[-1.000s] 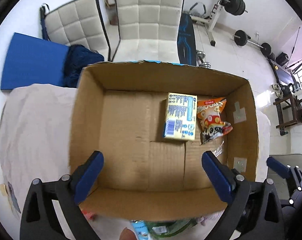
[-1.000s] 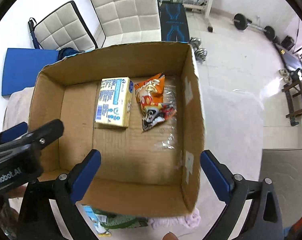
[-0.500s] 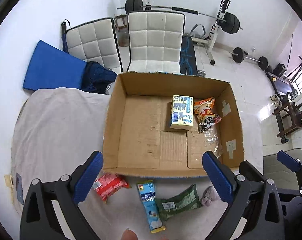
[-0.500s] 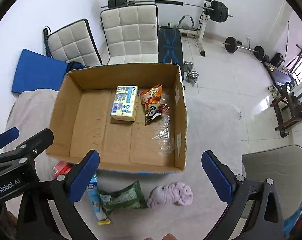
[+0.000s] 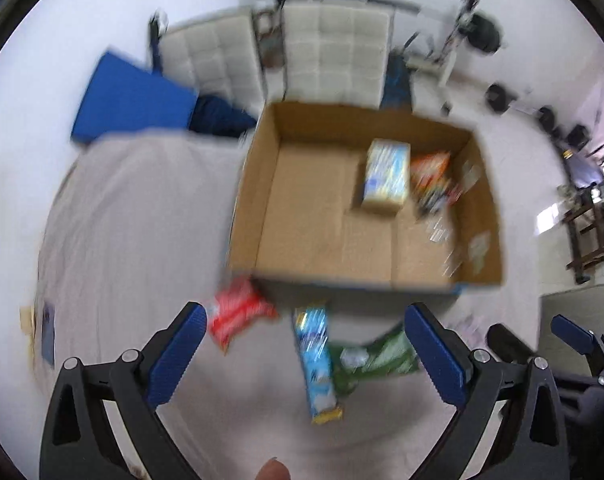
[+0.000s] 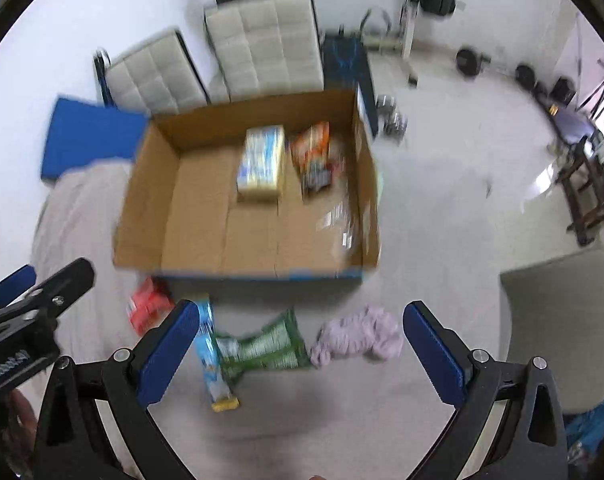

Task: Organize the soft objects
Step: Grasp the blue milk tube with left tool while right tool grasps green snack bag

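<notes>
**Two open grippers above loose packets in front of a cardboard box**

Nearest the cameras, the left gripper (image 5: pixel 302 344) and the right gripper (image 6: pixel 296 334) each hang over the cloth-covered table (image 5: pixel 134 216) with their blue-padded fingers spread wide and nothing between them. Both views are blurred. Just beyond the fingers, 4 soft items lie in a row on the cloth: a red packet (image 5: pixel 238 316) at the left, a blue packet (image 5: pixel 316 360) lying lengthwise toward the camera, a green packet (image 6: pixel 266 346) touching its right side, and a lilac cloth bundle (image 6: pixel 360 336) at the right, close beside the green packet. The red packet lies against the near left corner of the cardboard box (image 5: pixel 358 280). The box stands open-topped behind the row, its near wall rising between the row and the box floor. Inside, toward the far right, sit a yellow box (image 5: pixel 386 176) and, beside it, an orange snack bag (image 5: pixel 432 176). Clear plastic (image 6: pixel 340 220) lies along the right wall. Behind the table stand 2 white padded chairs (image 6: pixel 266 44), a blue mat (image 5: pixel 130 98) and weight equipment (image 6: pixel 430 0).
</notes>
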`<state>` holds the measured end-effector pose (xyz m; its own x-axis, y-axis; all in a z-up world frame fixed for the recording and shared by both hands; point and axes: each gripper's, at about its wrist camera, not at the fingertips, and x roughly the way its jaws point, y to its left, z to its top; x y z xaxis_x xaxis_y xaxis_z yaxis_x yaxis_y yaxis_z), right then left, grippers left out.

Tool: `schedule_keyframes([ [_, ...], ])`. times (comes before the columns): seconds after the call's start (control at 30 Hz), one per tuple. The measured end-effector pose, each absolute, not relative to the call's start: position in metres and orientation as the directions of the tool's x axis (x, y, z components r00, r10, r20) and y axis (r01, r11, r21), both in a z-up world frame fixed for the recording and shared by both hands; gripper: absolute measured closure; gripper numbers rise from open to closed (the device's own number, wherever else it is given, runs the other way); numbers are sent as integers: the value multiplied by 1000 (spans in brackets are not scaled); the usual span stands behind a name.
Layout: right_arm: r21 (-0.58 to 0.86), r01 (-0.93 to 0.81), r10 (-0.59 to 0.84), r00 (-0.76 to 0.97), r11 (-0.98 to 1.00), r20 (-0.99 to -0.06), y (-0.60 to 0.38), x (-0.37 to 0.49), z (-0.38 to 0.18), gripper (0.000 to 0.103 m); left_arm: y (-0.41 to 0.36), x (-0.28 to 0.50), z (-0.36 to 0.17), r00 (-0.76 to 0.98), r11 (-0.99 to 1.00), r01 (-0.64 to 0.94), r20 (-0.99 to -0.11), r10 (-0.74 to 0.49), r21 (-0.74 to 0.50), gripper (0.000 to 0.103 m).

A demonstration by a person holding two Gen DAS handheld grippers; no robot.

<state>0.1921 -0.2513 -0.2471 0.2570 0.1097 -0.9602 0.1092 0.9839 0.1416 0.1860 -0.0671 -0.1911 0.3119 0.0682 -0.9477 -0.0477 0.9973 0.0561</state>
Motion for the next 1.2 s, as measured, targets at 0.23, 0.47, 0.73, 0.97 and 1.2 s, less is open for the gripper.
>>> schedule_keyframes([
  [0.23,345,363,366,14,865,-931,-268,184,-372,0,-45,161,-305,48,982,-165,-994,97,88,1],
  [0.47,401,624,531,-27,671,-847,-247,173,-449,1,-16,142,-352,-58,963,-244,-993,101,113,1],
  [0.73,354,579,496,-102,734,-862,-220,175,-454,57,-5,143,-363,-75,977,-202,-996,51,65,1],
  [0.97,179,229,233,-236,957,-943,-222,154,-429,61,-35,155,-372,-79,995,-90,-996,-42,-35,1],
  [1.2,156,227,197,-174,961,-965,-228,153,-422,49,-91,161,-408,-158,997,76,-987,-14,-27,24],
])
